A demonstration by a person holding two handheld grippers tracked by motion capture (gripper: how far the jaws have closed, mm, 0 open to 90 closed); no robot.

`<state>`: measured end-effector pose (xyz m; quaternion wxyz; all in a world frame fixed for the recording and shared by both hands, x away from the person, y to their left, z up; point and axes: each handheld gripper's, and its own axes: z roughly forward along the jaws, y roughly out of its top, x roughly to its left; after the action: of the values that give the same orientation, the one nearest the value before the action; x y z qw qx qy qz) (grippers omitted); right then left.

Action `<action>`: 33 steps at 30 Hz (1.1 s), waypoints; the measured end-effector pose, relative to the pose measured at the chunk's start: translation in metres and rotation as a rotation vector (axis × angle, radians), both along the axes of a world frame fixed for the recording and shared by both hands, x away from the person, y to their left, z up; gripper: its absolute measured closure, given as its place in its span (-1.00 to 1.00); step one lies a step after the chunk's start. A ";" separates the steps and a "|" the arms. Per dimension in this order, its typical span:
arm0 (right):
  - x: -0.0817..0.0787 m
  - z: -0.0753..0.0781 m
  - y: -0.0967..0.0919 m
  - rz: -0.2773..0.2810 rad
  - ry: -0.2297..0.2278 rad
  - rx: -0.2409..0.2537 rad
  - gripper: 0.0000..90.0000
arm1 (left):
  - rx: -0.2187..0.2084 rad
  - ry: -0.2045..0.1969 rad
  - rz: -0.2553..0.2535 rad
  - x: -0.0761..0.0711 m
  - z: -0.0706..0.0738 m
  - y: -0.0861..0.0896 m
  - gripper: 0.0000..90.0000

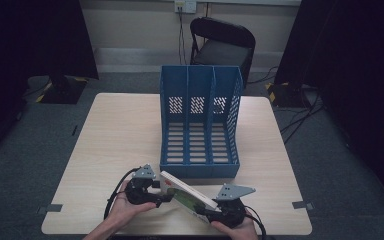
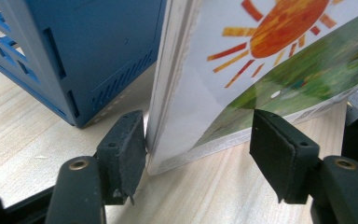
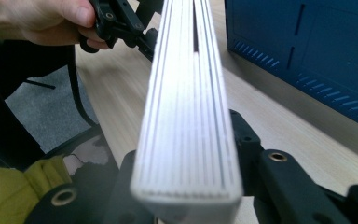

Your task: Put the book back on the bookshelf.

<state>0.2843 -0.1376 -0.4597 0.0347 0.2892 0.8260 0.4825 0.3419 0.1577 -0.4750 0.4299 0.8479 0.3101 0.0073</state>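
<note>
The place reads as a lab or studio set up for recording rather than a home. A plain light-wood table (image 1: 125, 145) stands on grey carpet (image 1: 25, 170), with tape marks (image 1: 53, 208) stuck to the floor beside it. Black curtains (image 1: 35, 35) hang at both sides, and stands with yellow-and-black hazard tape (image 1: 275, 91) sit at their feet. A folding chair (image 1: 223, 45), a wall socket (image 1: 185, 5) and trailing cables (image 1: 300, 120) line the back wall
</note>
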 end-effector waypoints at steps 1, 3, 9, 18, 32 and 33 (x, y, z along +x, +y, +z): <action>-0.001 -0.001 0.002 -0.008 0.000 0.003 0.50 | 0.001 0.002 -0.001 0.000 0.000 0.000 -0.19; -0.001 -0.002 0.005 -0.010 -0.001 0.001 0.49 | 0.002 0.005 -0.003 -0.001 0.000 0.001 -0.18; 0.001 -0.008 0.019 -0.034 -0.037 -0.034 0.57 | 0.004 0.009 -0.003 -0.002 0.001 0.002 -0.18; -0.003 -0.014 0.021 -0.041 -0.071 -0.063 0.67 | 0.023 -0.003 -0.009 -0.002 0.002 0.000 -0.16; 0.002 -0.012 0.018 -0.030 -0.050 -0.063 0.70 | 0.069 -0.016 0.010 -0.003 0.003 0.000 -0.43; 0.002 -0.012 0.017 -0.027 -0.048 -0.061 0.70 | 0.066 -0.006 0.012 -0.002 0.003 0.001 -0.44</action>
<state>0.2865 -0.1201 -0.4718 0.0700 0.2874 0.8354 0.4633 0.3403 0.1584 -0.4717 0.4026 0.8598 0.3134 0.0227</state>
